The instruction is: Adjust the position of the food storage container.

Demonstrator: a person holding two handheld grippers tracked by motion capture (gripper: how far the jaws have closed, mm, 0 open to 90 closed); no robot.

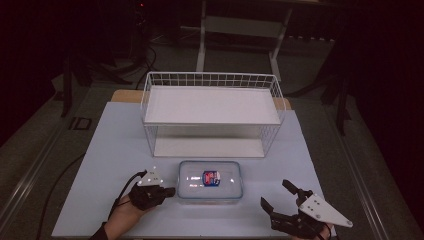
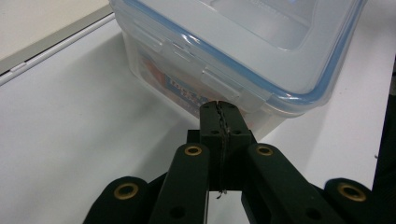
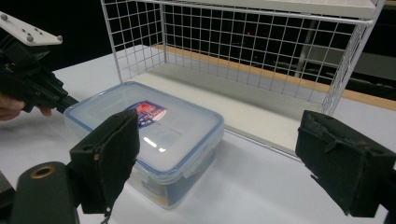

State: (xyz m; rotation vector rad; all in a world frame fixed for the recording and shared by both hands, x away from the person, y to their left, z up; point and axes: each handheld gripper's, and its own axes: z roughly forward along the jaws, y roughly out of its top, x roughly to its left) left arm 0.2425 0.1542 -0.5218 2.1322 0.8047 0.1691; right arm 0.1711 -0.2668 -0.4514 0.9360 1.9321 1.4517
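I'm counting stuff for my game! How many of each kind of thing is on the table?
Boxes: 1, the clear box with a blue-rimmed lid
Racks: 1, the white wire rack
Grippers: 2, the left gripper and the right gripper
Total: 4

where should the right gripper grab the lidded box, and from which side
Grip the box across its short width, one jaw on each long side wall below the lid rim, coming straight down from above. It lies flat with the lid clipped shut, and the open right gripper looks wide enough; the shut left gripper sits at its left end.
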